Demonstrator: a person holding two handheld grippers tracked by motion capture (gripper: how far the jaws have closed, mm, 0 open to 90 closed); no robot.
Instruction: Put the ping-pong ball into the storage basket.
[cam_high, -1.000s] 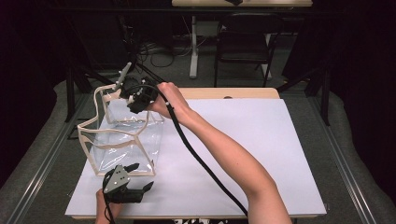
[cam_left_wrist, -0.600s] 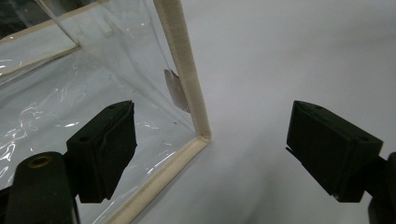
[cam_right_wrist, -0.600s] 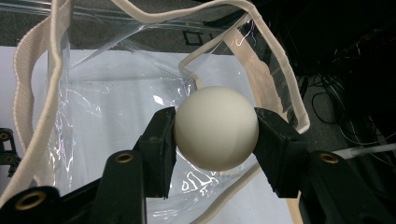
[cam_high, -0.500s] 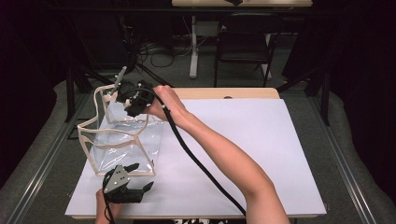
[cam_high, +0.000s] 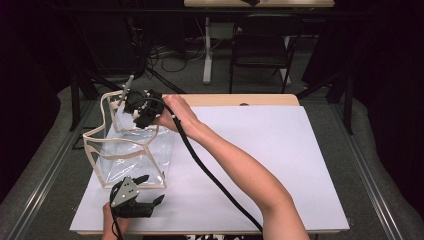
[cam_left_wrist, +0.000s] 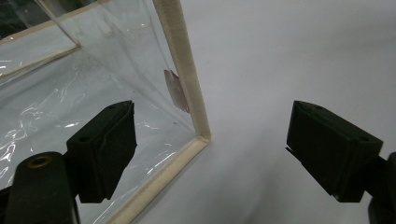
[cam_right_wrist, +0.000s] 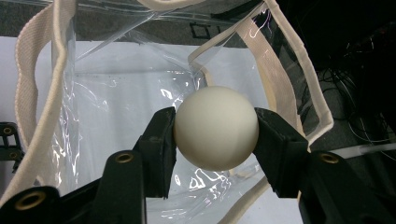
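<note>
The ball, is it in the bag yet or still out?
Still out. The right tongs grip the ball above the bag's open top, whose floor looks bare.

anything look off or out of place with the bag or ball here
Nothing spilled or broken. The clear bag stands open but its cream rim sags unevenly. The right gripper holds the white ball over it.

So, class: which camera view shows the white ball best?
The right gripper view: the white ball sits large and sharp, clamped by the right gripper above the clear bag. In the high view that gripper hides it.
</note>
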